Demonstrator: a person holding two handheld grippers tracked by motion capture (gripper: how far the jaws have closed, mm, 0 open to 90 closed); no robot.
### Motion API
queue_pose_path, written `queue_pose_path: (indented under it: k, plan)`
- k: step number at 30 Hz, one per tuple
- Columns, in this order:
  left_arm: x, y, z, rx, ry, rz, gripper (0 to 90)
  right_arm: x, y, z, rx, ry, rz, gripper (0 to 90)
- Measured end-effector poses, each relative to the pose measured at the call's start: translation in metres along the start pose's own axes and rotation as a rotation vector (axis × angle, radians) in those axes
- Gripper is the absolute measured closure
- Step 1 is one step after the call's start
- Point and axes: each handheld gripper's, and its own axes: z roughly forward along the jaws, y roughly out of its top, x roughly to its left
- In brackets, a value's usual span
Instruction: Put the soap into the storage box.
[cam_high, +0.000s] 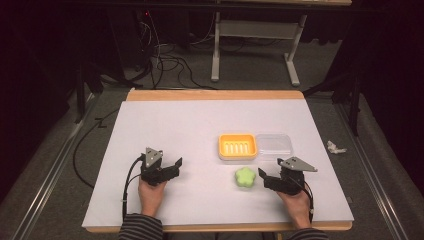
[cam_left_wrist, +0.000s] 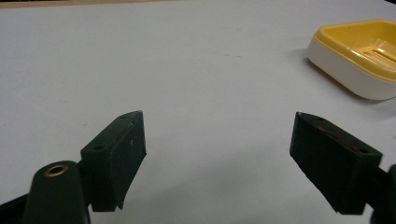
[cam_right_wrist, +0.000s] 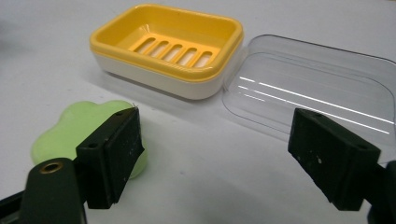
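While both grippers, left (cam_high: 172, 166) and right (cam_high: 266, 179), rest wide apart and empty, green soap (cam_high: 245, 177) lies near the yellow dish (cam_high: 237, 146), likely awaiting pickup

You won't find any readable text, label, brand, number or sign here. The yellow soap dish (cam_right_wrist: 167, 49) and the clear lid (cam_right_wrist: 308, 88) beyond your fingers are unmarked, the green flower-shaped soap (cam_right_wrist: 70, 133) is plain, and the bench (cam_high: 170, 125) carries no lettering.
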Motion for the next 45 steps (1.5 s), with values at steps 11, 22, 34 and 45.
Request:
queue_pose_path:
  k: [11, 22, 34, 45]
  plan:
    - [0.0, 0.0, 0.0, 0.001, 0.0, 0.0, 19.0, 0.014, 0.004, -0.008, -0.018, 0.064, 0.007, 9.2]
    - [0.0, 0.0, 0.0, 0.002, 0.001, 0.004, 19.0, 0.033, 0.008, -0.003, 0.051, 0.121, -0.061, 11.7]
    - [0.0, 0.0, 0.0, 0.003, 0.005, 0.008, 19.2, 0.052, 0.012, 0.009, 0.084, 0.157, -0.125, 13.4]
    - [0.0, 0.0, 0.0, 0.003, 0.005, 0.008, 19.3, 0.053, 0.012, 0.017, 0.137, 0.173, -0.137, 14.3]
